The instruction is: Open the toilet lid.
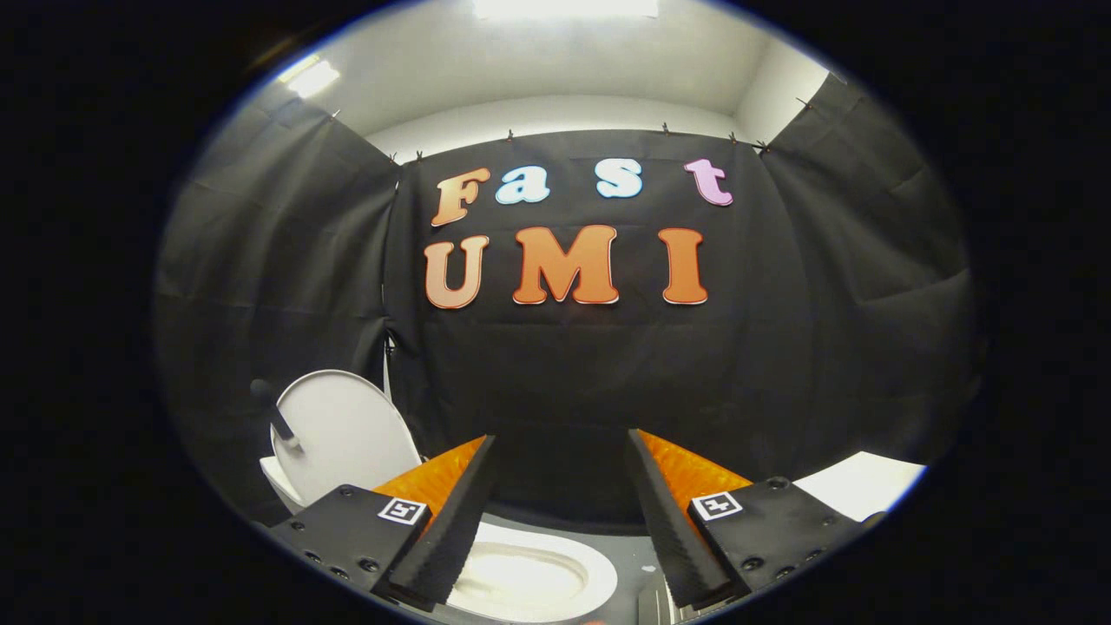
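The white toilet lid stands raised, to the left of my left finger and a little beyond it. A black rod with a round knob lies against the lid's left side. Below, between my fingers and close in, the white oval seat ring and the lit bowl show from above. My gripper is open, with a wide gap and nothing between its orange and black fingers. It touches neither the lid nor the seat.
Black cloth walls close the booth ahead and on both sides. A flat white slab lies beyond my right finger. A grey surface surrounds the seat ring on its right.
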`<state>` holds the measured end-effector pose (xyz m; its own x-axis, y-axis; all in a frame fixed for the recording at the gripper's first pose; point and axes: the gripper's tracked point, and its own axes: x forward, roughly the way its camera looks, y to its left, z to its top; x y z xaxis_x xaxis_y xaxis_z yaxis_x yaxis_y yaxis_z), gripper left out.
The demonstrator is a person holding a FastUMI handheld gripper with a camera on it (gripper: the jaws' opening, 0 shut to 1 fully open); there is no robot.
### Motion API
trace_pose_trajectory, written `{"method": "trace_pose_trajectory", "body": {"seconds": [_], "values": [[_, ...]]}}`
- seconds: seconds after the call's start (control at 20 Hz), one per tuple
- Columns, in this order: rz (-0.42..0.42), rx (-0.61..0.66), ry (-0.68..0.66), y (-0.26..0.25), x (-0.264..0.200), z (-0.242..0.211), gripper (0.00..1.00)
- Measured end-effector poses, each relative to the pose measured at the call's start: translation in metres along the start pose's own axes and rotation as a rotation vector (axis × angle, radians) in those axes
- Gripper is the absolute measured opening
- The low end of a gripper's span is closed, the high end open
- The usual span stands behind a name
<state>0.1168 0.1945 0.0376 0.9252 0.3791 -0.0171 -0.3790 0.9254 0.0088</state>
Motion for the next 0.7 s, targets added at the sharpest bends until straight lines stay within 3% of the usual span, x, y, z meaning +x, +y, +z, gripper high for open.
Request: {"method": "trace_pose_trajectory", "body": {"seconds": [0.7], "values": [[-0.041,0.021,0.062,-0.042,-0.045,-0.071,0.97]]}}
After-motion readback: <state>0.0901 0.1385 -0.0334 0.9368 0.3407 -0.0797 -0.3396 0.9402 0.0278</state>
